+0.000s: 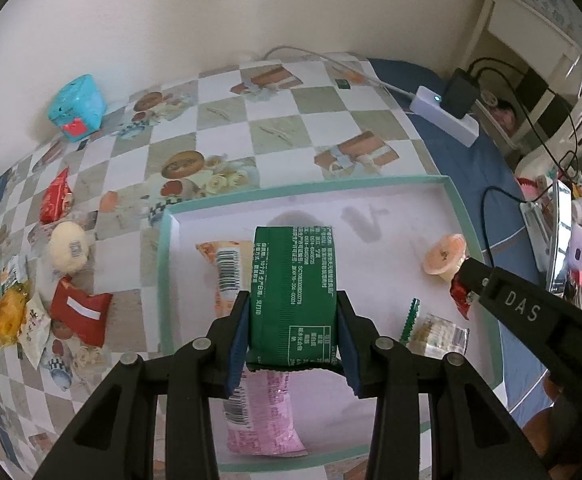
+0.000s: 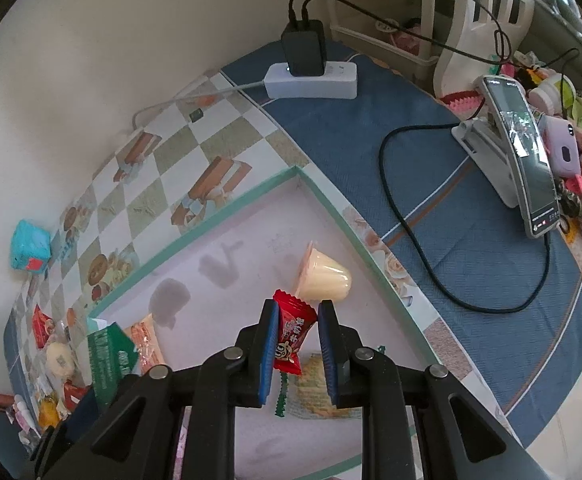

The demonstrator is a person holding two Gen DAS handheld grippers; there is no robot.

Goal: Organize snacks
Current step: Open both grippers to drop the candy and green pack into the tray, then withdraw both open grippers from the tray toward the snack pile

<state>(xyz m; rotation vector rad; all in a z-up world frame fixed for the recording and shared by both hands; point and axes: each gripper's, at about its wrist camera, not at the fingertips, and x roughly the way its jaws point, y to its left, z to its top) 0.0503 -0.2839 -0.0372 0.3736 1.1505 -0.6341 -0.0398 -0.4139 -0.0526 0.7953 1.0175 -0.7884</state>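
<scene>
Nearest you, your left tongs point(image 1: 293, 332) are clamped on the green snack pack point(image 1: 293, 280), both pads pressed to its sides, and you hold it over the shallow tray point(image 1: 457, 200) – above the pink packet point(image 1: 265, 412) and the orange packet point(image 1: 221, 272) already lying there. Your right tongs point(image 2: 297, 350) are closed tight on the small red candy point(image 2: 293, 332), hanging over the tray's right part, with the clear packet with a green edge point(image 2: 315, 384) beneath and the jelly cup point(image 2: 325, 276) on its side just beyond.

So you are in the delivery step, I judge – both snacks carried in, neither set down yet. Next, lower each onto bare tray floor, spread the pads, then lift straight out so nothing clings.

Farther off on the tabletop point(image 1: 227, 112), left of the tray, waits the loose pile: a red pouch point(image 1: 81, 312), a round bun point(image 1: 69, 246) and others still to fetch
</scene>
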